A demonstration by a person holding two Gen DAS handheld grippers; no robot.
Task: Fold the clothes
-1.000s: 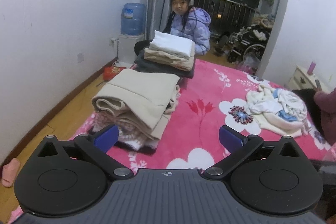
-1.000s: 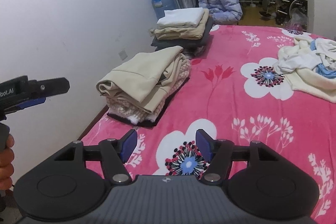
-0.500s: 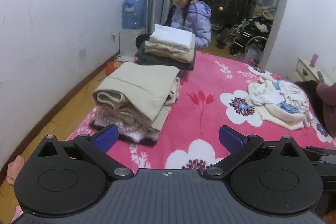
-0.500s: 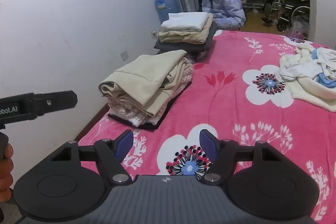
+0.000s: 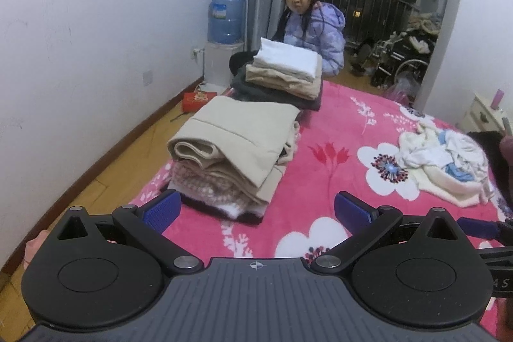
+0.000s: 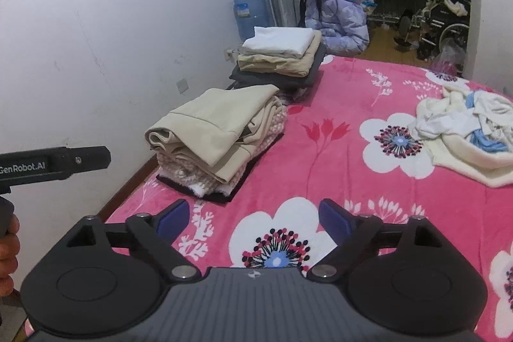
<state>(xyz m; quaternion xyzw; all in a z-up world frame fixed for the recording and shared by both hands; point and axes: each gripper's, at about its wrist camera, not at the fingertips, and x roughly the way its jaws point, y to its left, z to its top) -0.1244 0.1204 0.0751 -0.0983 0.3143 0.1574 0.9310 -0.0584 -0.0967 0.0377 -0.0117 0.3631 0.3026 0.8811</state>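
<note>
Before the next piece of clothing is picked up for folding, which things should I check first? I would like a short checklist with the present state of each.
1. Left hand-held gripper open and empty: ok.
2. Right hand-held gripper open and empty: ok; its jaws have just been opening, nothing between them.
3. Unfolded clothes pile waiting on the blanket: ok, it lies to the right, beyond both grippers.
4. Bare stretch of pink blanket for folding: ok, free in front of the right gripper.
5. Near folded stack tidy: ok, though it sits close to the bed's left edge.
6. Far folded stack stable: cannot tell; a person crouches right behind it.
</note>
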